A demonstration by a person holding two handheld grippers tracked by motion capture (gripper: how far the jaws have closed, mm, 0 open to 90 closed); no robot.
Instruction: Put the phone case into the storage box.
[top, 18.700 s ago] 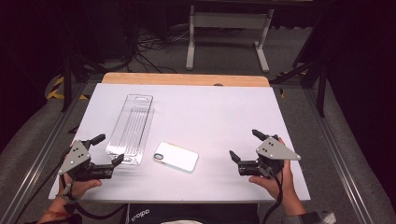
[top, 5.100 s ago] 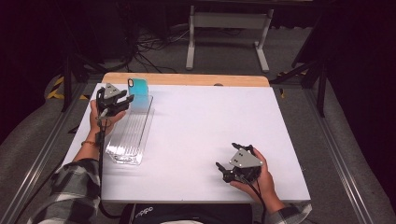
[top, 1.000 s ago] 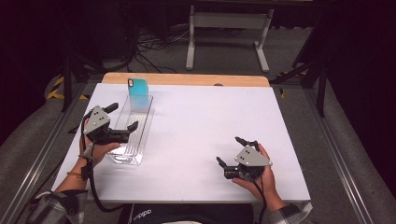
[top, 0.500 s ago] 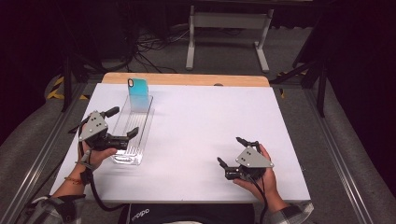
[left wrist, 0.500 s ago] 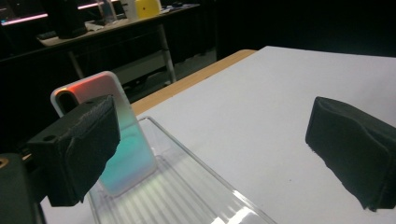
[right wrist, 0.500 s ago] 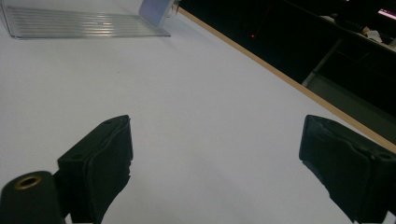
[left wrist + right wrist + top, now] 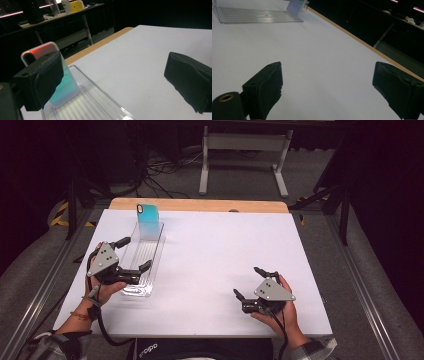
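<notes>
A teal phone (image 7: 148, 214) in a white-edged case stands upright, leaning against the far end of a clear plastic tray (image 7: 141, 260) on the left of the white table (image 7: 220, 255). In the left gripper view the phone (image 7: 67, 87) rises behind my left jaw, with the tray's ribbed floor (image 7: 90, 107) below. My left gripper (image 7: 134, 253) hovers open over the tray's near end with nothing in it. At the front right my right gripper (image 7: 249, 281) rests open and holds nothing; in its own view the tray (image 7: 259, 13) lies far off.
A wooden strip (image 7: 200, 205) runs along the table's far edge. Beyond it stand a metal stand (image 7: 242, 155) and loose cables (image 7: 150, 170) on the floor. Metal rails (image 7: 40, 290) flank the table.
The phone, once flat on the table, now stands in the tray's far end. My left gripper has let it go and drawn back to the tray's near end. The right gripper barely moved.
</notes>
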